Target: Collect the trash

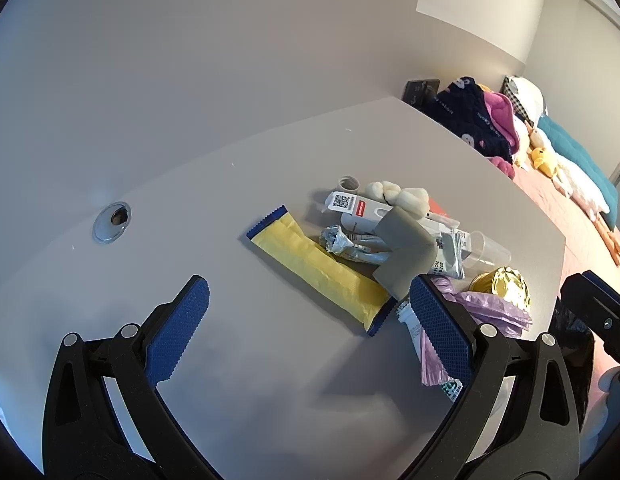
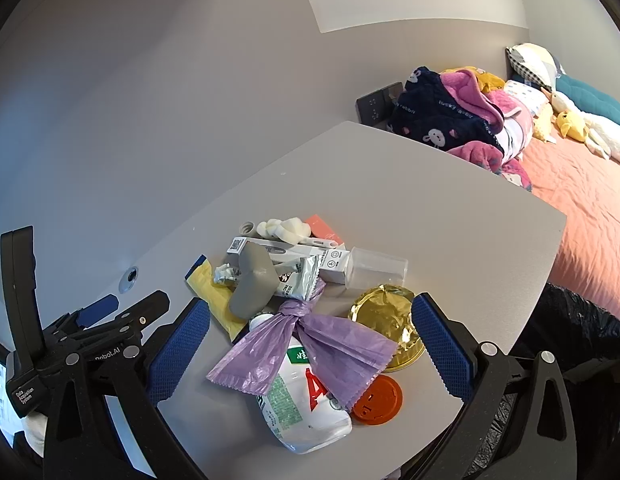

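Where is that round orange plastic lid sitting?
In the right wrist view, the round orange plastic lid lies flat on the grey table, near its front edge, beside the white bottle, below the gold foil dish.

My left wrist view looks steeply down along my left tool (image 1: 310,312) at the grey table (image 1: 189,208), close above it, toward the wall. My right wrist view looks down from just beside it, over the table's near corner (image 2: 450,216). Both share the trash pile, including the yellow wrapper (image 1: 314,264) (image 2: 213,292), and the bed (image 1: 550,200) (image 2: 582,200) to the right.
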`<state>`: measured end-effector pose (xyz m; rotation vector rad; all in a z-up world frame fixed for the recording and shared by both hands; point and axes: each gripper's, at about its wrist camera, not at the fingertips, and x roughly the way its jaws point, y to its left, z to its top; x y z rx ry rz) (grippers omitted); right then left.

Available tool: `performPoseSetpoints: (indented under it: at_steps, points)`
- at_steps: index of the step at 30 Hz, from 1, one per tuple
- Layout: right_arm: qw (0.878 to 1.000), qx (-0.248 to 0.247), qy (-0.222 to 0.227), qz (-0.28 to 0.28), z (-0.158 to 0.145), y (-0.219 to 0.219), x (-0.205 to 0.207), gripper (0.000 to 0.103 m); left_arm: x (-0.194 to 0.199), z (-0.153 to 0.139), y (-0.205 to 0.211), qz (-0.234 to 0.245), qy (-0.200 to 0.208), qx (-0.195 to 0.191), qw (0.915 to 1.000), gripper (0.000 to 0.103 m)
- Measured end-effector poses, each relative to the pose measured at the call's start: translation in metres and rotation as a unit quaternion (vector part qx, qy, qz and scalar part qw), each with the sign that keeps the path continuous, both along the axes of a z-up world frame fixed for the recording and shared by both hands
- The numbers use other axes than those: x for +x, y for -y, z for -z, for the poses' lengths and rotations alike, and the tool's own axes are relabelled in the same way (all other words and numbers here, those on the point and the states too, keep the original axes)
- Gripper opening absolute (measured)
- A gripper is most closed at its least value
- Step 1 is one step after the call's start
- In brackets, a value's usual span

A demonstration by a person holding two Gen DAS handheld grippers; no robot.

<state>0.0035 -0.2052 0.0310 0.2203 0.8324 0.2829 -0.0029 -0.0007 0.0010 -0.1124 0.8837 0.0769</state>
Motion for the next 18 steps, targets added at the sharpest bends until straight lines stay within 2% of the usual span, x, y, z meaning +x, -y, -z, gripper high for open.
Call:
performPoseSetpoints:
  at_steps: [18]
  points:
    - [1.0, 0.0, 0.001, 0.0, -0.0017, 0.0004, 0.0005, 0.1, 0.003, -0.0015, 0.0022, 0.004, -0.004, 0.001, 1.0, 0.097]
